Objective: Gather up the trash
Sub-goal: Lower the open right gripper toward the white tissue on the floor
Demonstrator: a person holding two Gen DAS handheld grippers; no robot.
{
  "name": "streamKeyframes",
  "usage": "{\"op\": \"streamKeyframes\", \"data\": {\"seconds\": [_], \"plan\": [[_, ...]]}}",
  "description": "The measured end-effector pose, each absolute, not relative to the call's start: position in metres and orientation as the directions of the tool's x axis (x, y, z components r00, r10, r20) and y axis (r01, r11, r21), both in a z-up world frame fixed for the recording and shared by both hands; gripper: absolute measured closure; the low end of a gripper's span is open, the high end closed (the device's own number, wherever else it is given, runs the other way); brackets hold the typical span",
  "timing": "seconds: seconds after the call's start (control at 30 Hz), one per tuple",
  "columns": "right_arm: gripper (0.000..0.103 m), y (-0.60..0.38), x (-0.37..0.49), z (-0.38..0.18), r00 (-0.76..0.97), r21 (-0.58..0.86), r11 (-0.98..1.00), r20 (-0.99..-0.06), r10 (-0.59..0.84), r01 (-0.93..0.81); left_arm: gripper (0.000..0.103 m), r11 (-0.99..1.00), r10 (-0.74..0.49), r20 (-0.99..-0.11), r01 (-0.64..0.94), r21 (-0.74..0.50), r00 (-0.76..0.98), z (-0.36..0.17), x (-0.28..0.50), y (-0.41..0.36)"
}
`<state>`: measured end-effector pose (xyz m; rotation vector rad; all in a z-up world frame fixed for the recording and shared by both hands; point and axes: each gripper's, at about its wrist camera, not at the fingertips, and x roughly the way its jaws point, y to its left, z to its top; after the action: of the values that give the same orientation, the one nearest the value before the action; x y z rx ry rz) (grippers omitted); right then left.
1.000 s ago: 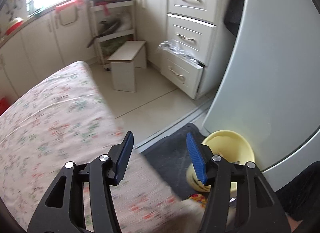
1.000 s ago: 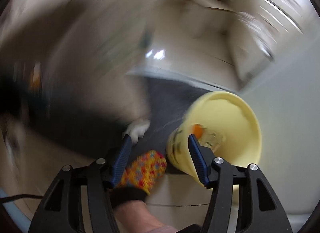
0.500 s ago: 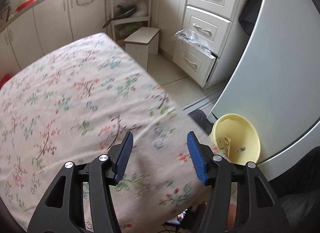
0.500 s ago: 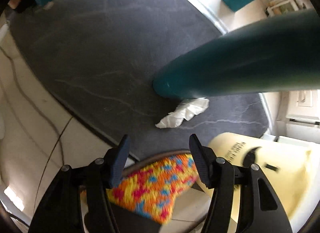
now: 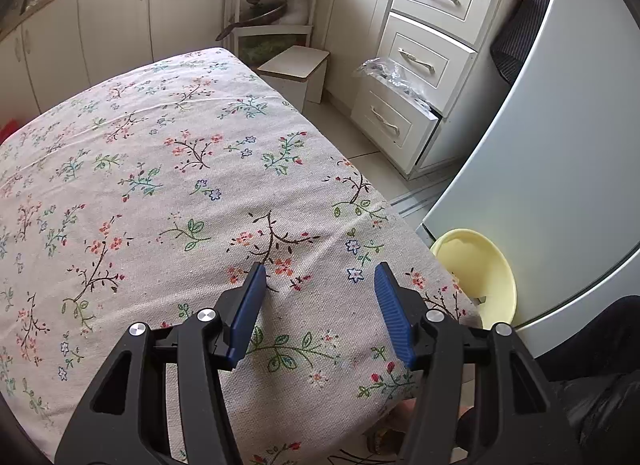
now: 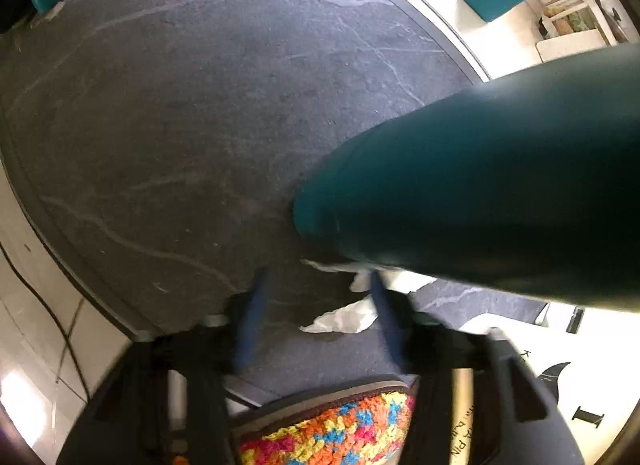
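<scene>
A crumpled white tissue (image 6: 345,316) lies on the dark grey floor mat (image 6: 208,113), right at the foot of a teal table leg (image 6: 480,201). My right gripper (image 6: 316,297) is open and empty, low over the mat, with the tissue between its blurred blue fingertips. A yellow bin (image 5: 478,273) stands on the floor against the white fridge (image 5: 560,145); its side also shows in the right wrist view (image 6: 560,377). My left gripper (image 5: 320,285) is open and empty above the flowered tablecloth (image 5: 160,185).
A multicoloured crocheted slipper (image 6: 332,429) is under the right gripper. White cabinets with a part-open drawer (image 5: 392,121) holding a plastic bag, a small step stool (image 5: 296,69) and a shelf rack (image 5: 272,13) lie beyond the table. A cable (image 6: 52,317) runs along the tile.
My right gripper has dropped closer to the mat and moved onto the tissue, which now sits between its fingertips. My left gripper has risen and moved further over the table.
</scene>
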<state>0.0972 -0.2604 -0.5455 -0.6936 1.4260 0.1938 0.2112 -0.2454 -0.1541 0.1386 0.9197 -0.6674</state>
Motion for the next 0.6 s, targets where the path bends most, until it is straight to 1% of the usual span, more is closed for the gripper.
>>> {"op": "streamKeyframes", "data": {"seconds": [0.07,0.13,0.4,0.47,0.5,0.53,0.57,0.6], "plan": [[0.099,-0.262,0.093,-0.543,0.167,-0.324,0.795,-0.946,-0.279,-0.513,0.05,0.791,-0.474,-0.772,0.589,-0.164,0.423,-0.154,0.212,-0.246],[0.101,-0.261,0.087,-0.537,0.175,-0.328,0.794,-0.945,-0.278,-0.511,0.05,0.792,-0.474,-0.771,0.589,-0.161,0.425,-0.154,0.211,-0.246],[0.102,-0.238,0.051,-0.516,0.22,-0.366,0.735,-0.931,-0.292,-0.571,0.05,0.778,-0.491,-0.762,0.605,-0.167,0.422,-0.149,0.203,-0.25],[0.102,-0.244,0.058,-0.521,0.245,-0.42,0.705,-0.907,-0.341,-0.572,0.05,0.773,-0.497,-0.758,0.611,-0.167,0.421,-0.147,0.2,-0.25],[0.1,-0.245,0.061,-0.52,0.278,-0.462,0.688,-0.887,-0.37,-0.559,0.05,0.77,-0.506,-0.753,0.614,-0.173,0.422,-0.145,0.198,-0.25],[0.092,-0.248,0.065,-0.519,0.295,-0.489,0.69,-0.872,-0.39,-0.533,0.05,0.768,-0.509,-0.75,0.616,-0.175,0.422,-0.144,0.197,-0.249],[0.042,-0.252,0.07,-0.52,0.31,-0.514,0.692,-0.858,-0.41,-0.507,0.05,0.766,-0.512,-0.748,0.617,-0.177,0.422,-0.143,0.196,-0.247],[0.012,-0.263,0.075,-0.525,0.334,-0.539,0.686,-0.842,-0.424,-0.489,0.05,0.766,-0.513,-0.748,0.618,-0.177,0.421,-0.143,0.195,-0.246]]}}
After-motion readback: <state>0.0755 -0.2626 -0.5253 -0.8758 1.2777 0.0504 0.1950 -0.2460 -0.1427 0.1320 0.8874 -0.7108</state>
